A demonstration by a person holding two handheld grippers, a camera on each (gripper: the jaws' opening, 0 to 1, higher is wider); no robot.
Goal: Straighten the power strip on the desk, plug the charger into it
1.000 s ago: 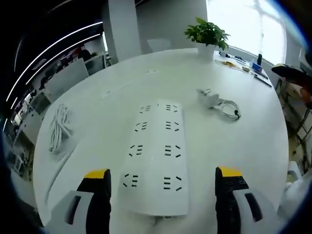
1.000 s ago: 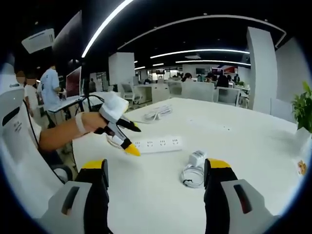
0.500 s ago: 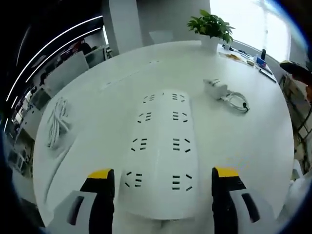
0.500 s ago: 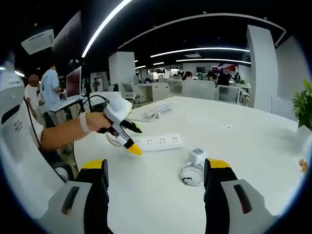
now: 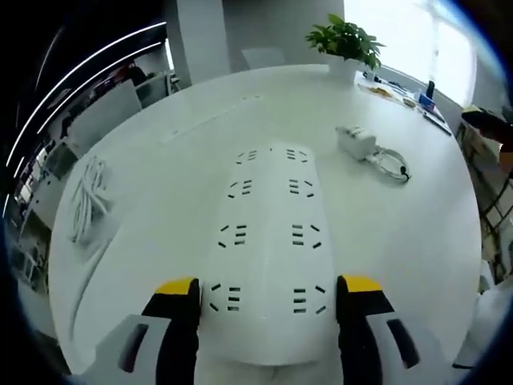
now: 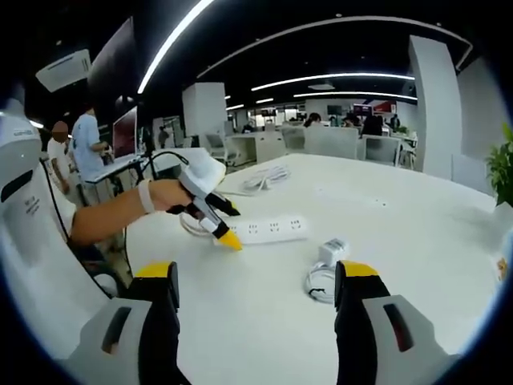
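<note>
Now: left tongs open astride power strip | right tongs open, empty

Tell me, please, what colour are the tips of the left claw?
Yellow tips on black fingers, clearest in the left gripper view, either side of the white power strip.

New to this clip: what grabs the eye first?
The long white power strip lies on the round white desk, its near end between the open jaws of the left hand-held gripper. To its right sit the white charger and its coiled cable. Far across, a potted plant stands by the window.
</note>
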